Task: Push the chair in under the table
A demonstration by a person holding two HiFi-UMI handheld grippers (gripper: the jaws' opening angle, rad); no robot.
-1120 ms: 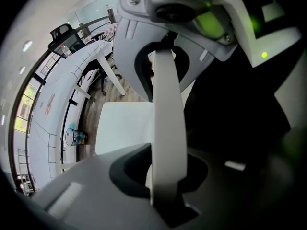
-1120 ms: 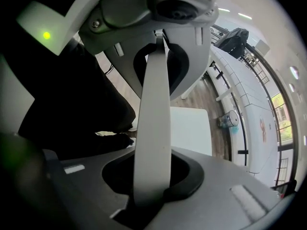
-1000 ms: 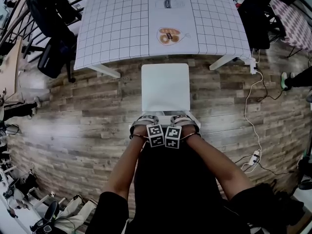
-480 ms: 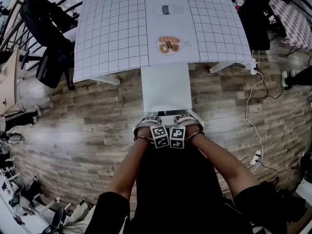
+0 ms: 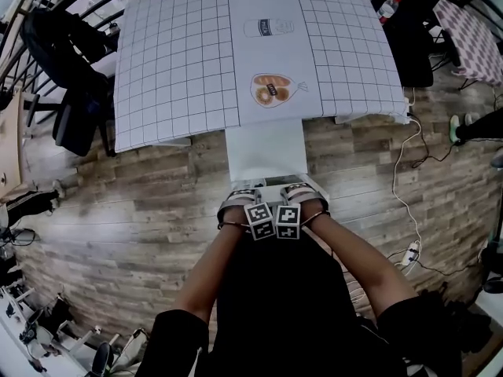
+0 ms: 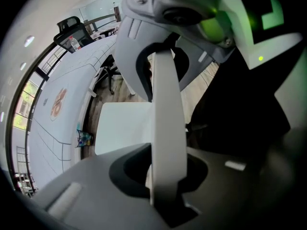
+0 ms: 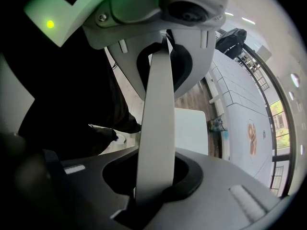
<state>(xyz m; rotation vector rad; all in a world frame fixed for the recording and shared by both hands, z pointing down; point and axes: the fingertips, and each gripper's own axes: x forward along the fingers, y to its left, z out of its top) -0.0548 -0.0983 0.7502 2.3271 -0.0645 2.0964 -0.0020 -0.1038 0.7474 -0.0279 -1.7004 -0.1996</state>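
The white chair's seat [image 5: 266, 151] stands on the wood floor, its far edge level with the near edge of the table [image 5: 181, 61], which wears a white grid cloth. Both of my grippers point down over the chair's backrest, side by side. My left gripper [image 5: 239, 198] is shut on the backrest's top edge [image 6: 168, 128], which runs as a white bar between its jaws. My right gripper [image 5: 302, 194] is shut on the same backrest [image 7: 156, 128] a little to the right. The seat [image 6: 122, 126] and the table's edge [image 7: 240, 104] show beyond the jaws.
A black office chair [image 5: 75, 77] stands left of the table. White cables and a power strip [image 5: 409, 254] lie on the floor at right. A bottle [image 5: 387, 6] is at the table's far right corner. A small cup [image 6: 84, 139] sits under the table.
The chair has slid toward the table, so less floor shows between seat and cloth edge. Both grippers have travelled with it, still holding the backrest.
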